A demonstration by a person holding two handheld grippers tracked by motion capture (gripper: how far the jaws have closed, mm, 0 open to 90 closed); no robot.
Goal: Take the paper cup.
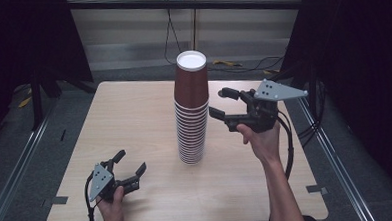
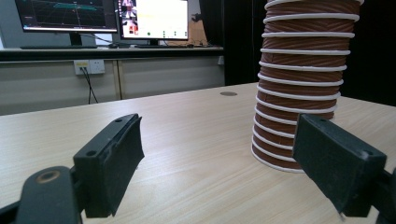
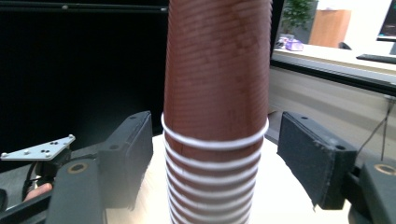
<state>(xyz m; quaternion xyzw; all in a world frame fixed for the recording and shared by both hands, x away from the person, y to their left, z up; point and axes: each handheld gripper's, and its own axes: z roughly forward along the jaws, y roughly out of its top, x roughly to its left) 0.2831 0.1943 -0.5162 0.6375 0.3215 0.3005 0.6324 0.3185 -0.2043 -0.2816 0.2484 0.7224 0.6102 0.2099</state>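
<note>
Brown paper cup stack (image 1: 191, 110), wooden table (image 1: 135, 133)

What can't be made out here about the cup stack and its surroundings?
High view: rims of the cup stack are too small to count surely.
Left gripper view: the stack's top is cut off by the upper edge.
Right gripper view: its top and base are cut off by the edges.
Left gripper view: monitors are too small to read.

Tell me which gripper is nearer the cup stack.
Right. The right gripper is raised beside the cup stack, level with its upper part, jaws apart on either side without touching. The left gripper sits low near the table's front edge, well off.
</note>
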